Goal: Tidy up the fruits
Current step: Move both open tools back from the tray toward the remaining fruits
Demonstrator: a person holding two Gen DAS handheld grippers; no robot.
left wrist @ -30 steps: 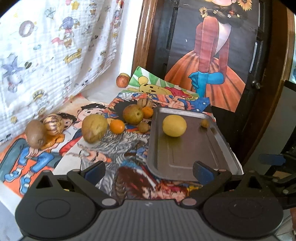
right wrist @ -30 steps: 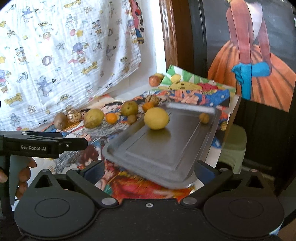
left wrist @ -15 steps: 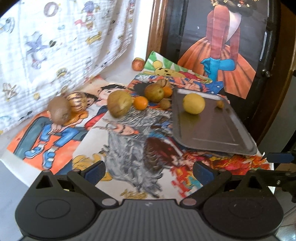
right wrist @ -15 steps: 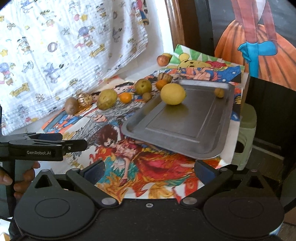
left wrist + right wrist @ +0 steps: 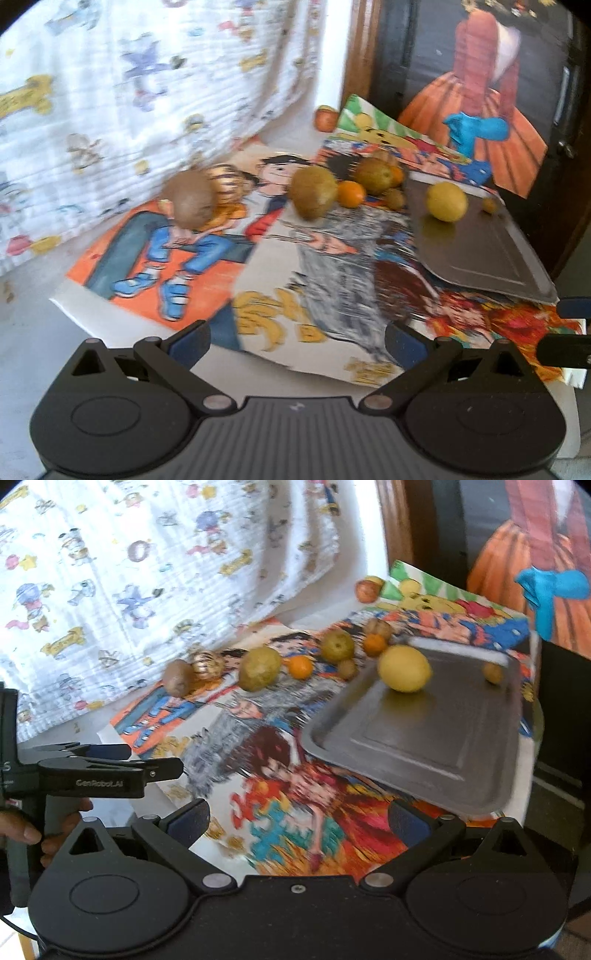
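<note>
Fruit sits in a loose row on the cartoon posters (image 5: 325,266), so I can reach each piece from the front. My left gripper (image 5: 295,343) and right gripper (image 5: 299,823) both hang back, fingers spread, holding nothing. One lemon (image 5: 404,668) and a small brown fruit (image 5: 493,672) lie on the metal tray (image 5: 424,753). I think the kiwi (image 5: 190,203) and the rest go there too.

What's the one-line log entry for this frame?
left gripper: open, empty | right gripper: open, empty | tray: holds lemon plus small fruit | other fruits: on the posters
</note>
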